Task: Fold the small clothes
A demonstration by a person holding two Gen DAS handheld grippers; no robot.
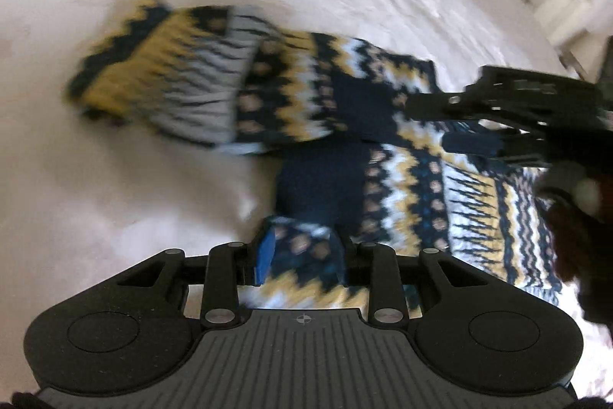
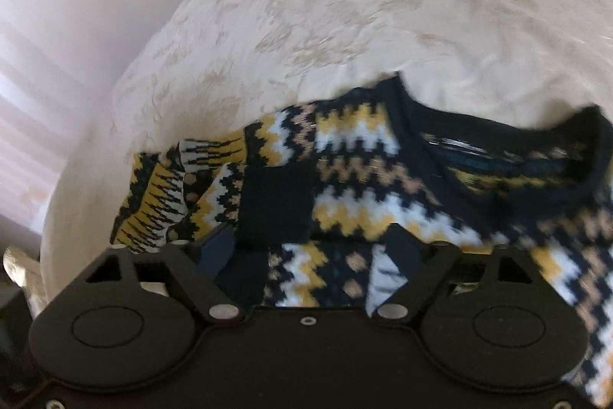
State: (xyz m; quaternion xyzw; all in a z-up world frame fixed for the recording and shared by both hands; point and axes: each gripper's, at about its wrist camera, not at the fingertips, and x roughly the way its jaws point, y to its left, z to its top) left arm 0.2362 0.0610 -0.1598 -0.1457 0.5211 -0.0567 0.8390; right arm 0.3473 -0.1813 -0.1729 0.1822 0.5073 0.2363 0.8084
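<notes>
No writing can be read on anything. One patterned sweater in navy, yellow, white and tan lies on the cream bedspread, one sleeve stretched out to the side. The left gripper has its fingers pressed onto a fold of the knit. The right gripper also pinches sweater fabric between its fingers, just below the navy collar. Two grippers show in the left wrist view, both touching the sweater.
</notes>
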